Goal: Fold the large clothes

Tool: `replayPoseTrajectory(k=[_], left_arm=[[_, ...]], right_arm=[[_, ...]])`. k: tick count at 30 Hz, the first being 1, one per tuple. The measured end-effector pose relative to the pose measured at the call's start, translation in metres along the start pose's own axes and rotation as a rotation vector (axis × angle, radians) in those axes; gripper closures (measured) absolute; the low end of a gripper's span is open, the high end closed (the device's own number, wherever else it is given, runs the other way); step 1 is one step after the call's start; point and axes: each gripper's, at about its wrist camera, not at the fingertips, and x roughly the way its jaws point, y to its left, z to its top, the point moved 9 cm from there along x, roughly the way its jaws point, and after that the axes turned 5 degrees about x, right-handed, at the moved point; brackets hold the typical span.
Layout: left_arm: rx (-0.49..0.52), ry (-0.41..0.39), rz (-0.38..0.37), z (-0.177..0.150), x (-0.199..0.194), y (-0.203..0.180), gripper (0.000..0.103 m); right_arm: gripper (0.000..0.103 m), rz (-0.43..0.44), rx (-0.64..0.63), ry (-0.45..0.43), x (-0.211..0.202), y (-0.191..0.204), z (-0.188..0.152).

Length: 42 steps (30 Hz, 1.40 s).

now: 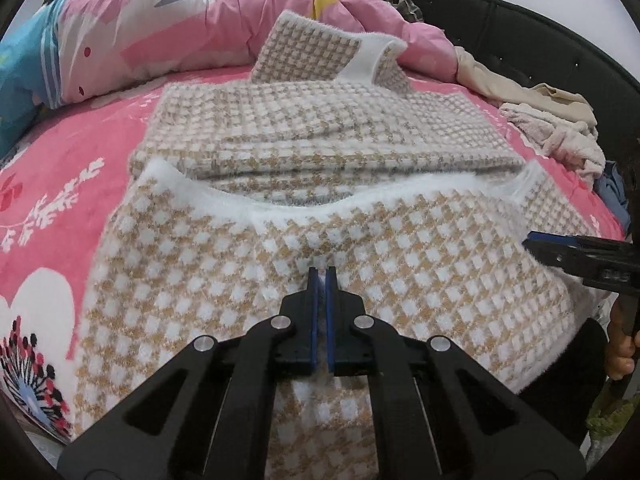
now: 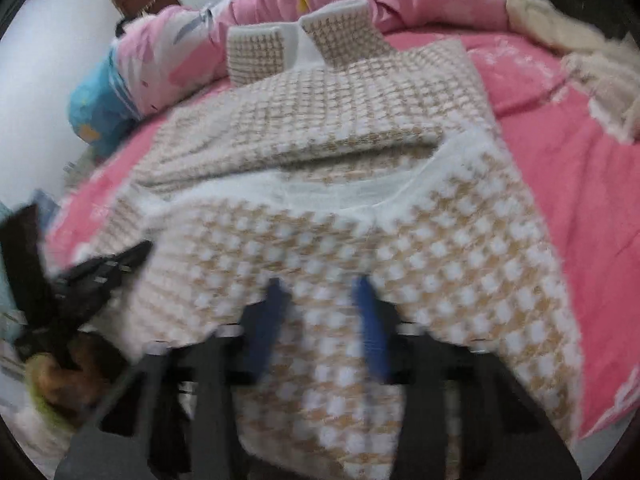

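Note:
A tan-and-white houndstooth sweater (image 1: 320, 152) lies on the pink bedsheet (image 1: 68, 176), sleeves folded in, cuffs sticking up at the far end. Its near part (image 1: 280, 264) is lifted toward me, with the white neckline showing. My left gripper (image 1: 322, 276) is shut on this near fabric. My right gripper (image 2: 320, 292) is open over the same sweater (image 2: 340, 128), blurred by motion; its jaws stand apart with fabric between them. It also shows at the right edge of the left wrist view (image 1: 560, 254). The left gripper shows at the left of the right wrist view (image 2: 108, 268).
A pink quilt (image 1: 192, 28) and blue pillow (image 1: 20, 80) are heaped at the far side. Beige and cream clothes (image 1: 552, 120) lie at the right by the black headboard (image 1: 540, 36). The bed's near edge is just below the grippers.

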Motion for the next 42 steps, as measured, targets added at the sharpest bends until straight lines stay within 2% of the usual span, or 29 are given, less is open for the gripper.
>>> replayPoseTrajectory(k=[1,4,6,7,9,11,13,15,16,17,20,21,24,26,27,28,29,30,31,32,33,35,38,39,40,42], left_arm=[[0.005,-0.011,0.005,0.001,-0.002,0.000,0.100],[0.019,-0.064,0.023,0.014,-0.020,-0.002,0.101],[0.043,-0.143,0.040,0.034,-0.042,-0.004,0.101],[0.055,-0.177,0.054,0.043,-0.052,-0.005,0.101],[0.085,-0.227,0.082,0.058,-0.065,-0.007,0.101],[0.100,-0.220,0.103,0.062,-0.060,-0.006,0.101],[0.099,-0.149,0.099,0.050,-0.036,-0.002,0.101],[0.066,-0.050,0.075,0.029,0.001,0.007,0.101],[0.052,-0.017,0.061,0.020,0.012,0.009,0.101],[0.038,-0.010,0.045,0.017,0.017,0.011,0.101],[0.021,-0.036,0.028,0.018,0.012,0.012,0.101],[0.015,-0.032,0.020,0.017,0.012,0.013,0.101],[-0.020,-0.030,-0.041,0.016,0.009,0.015,0.100],[-0.053,-0.041,-0.103,0.015,-0.001,0.016,0.092],[-0.074,-0.060,-0.139,0.016,-0.011,0.019,0.083],[-0.089,-0.081,-0.157,0.017,-0.019,0.022,0.074],[-0.105,-0.108,-0.164,0.017,-0.029,0.027,0.070],[-0.122,-0.135,-0.156,0.019,-0.039,0.036,0.065],[-0.131,-0.143,-0.119,0.021,-0.043,0.045,0.058],[-0.132,-0.140,-0.069,0.023,-0.044,0.055,0.056],[-0.126,-0.124,0.005,0.024,-0.041,0.068,0.056],[-0.124,-0.090,0.097,0.026,-0.033,0.086,0.056],[-0.104,-0.006,0.139,0.026,-0.008,0.099,0.056],[-0.096,0.008,0.146,0.025,-0.004,0.099,0.059],[-0.085,0.011,0.157,0.025,0.000,0.100,0.074],[-0.069,-0.006,0.163,0.025,-0.005,0.096,0.091]], right_arm=[[0.095,0.023,0.015,-0.009,-0.003,0.002,0.001],[0.096,-0.015,-0.001,-0.115,-0.031,0.006,0.015],[0.096,0.002,-0.002,-0.184,-0.053,0.013,0.028],[0.096,-0.013,-0.018,-0.236,-0.065,0.018,0.036],[0.096,-0.038,-0.047,-0.285,-0.073,0.026,0.047],[0.096,-0.066,-0.059,-0.274,-0.061,0.026,0.047],[0.096,-0.115,-0.081,-0.236,-0.032,0.017,0.042],[0.094,-0.145,-0.096,-0.127,0.010,0.003,0.029],[0.093,-0.151,-0.097,-0.103,0.022,-0.004,0.023],[0.093,-0.147,-0.099,-0.113,0.019,-0.003,0.023],[0.082,-0.147,-0.093,-0.140,-0.009,0.002,0.031],[0.074,-0.120,-0.089,-0.165,-0.020,0.006,0.035],[0.066,-0.002,-0.120,-0.211,-0.040,0.029,0.040],[0.065,-0.022,-0.168,-0.171,-0.023,0.037,0.037],[0.065,-0.047,-0.186,-0.129,-0.008,0.035,0.030],[0.065,-0.051,-0.176,-0.059,0.017,0.028,0.020],[0.063,-0.017,-0.138,-0.056,0.025,0.025,0.019],[0.062,0.021,-0.103,-0.061,0.025,0.023,0.019],[0.062,0.065,-0.067,-0.056,0.022,0.019,0.021],[0.062,0.086,-0.047,-0.053,0.020,0.017,0.022],[0.062,0.100,-0.032,-0.052,0.020,0.016,0.022],[0.062,0.099,-0.042,-0.060,0.020,0.015,0.020],[0.062,0.096,-0.044,-0.059,0.018,0.014,0.019],[0.062,0.099,-0.043,-0.058,0.017,0.014,0.019],[0.062,0.102,-0.041,-0.058,0.015,0.013,0.017],[0.062,0.104,-0.042,-0.059,0.020,0.012,0.020]])
